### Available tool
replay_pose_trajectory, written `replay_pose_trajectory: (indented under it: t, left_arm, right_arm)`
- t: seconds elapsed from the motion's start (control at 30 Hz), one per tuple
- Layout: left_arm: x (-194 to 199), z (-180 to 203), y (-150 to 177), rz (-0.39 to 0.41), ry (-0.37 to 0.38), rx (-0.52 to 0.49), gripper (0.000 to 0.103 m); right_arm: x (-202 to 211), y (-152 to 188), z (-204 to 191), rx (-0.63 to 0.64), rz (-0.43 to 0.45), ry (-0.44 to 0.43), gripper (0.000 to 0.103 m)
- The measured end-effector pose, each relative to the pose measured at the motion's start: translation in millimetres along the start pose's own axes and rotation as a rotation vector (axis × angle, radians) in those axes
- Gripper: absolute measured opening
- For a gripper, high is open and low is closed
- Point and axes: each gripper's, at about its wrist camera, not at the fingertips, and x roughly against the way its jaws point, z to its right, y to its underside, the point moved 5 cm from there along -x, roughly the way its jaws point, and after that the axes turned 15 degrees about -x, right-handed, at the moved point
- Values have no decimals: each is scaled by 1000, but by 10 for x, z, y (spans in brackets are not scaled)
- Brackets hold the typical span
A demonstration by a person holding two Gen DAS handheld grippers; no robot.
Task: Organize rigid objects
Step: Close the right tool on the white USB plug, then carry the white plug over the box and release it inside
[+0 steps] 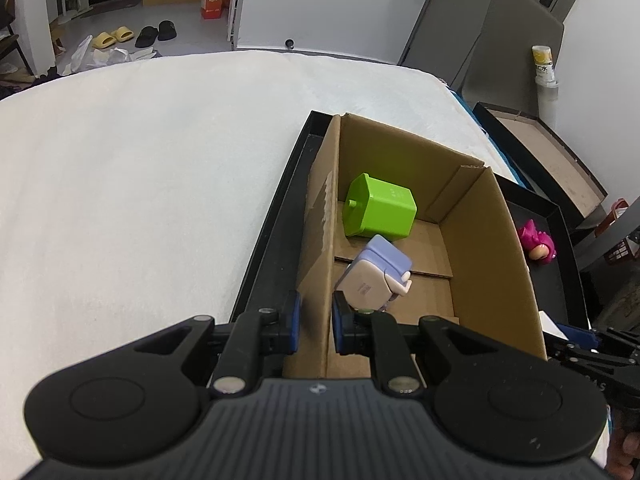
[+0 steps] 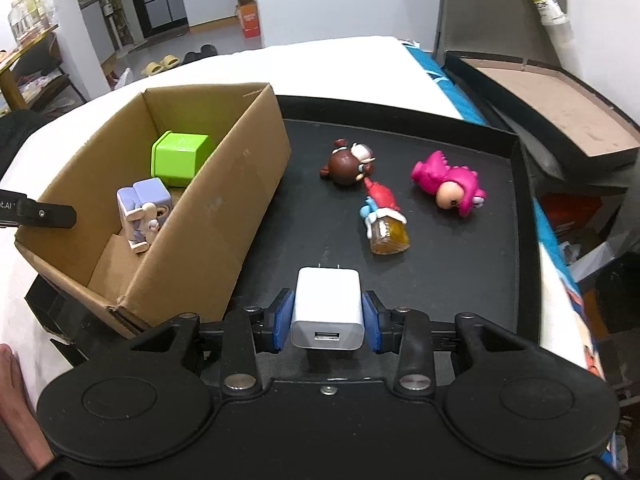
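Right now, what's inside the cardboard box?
Inside the cardboard box lie a green cube and a purple block toy. The near wall hides part of the floor.

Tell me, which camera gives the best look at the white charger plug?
The right wrist view: the white charger plug sits large and unblocked, held between the pads of the right gripper, prongs pointing away. The left wrist view shows none of the plug that I can make out.
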Motion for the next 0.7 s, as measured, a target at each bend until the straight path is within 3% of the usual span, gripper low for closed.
replay_pose_trajectory:
  t: [0.7]
  left_arm:
    - [73, -48, 2, 21, 56, 6, 15]
  right_arm:
    - [515, -346, -336, 119, 34, 63, 36]
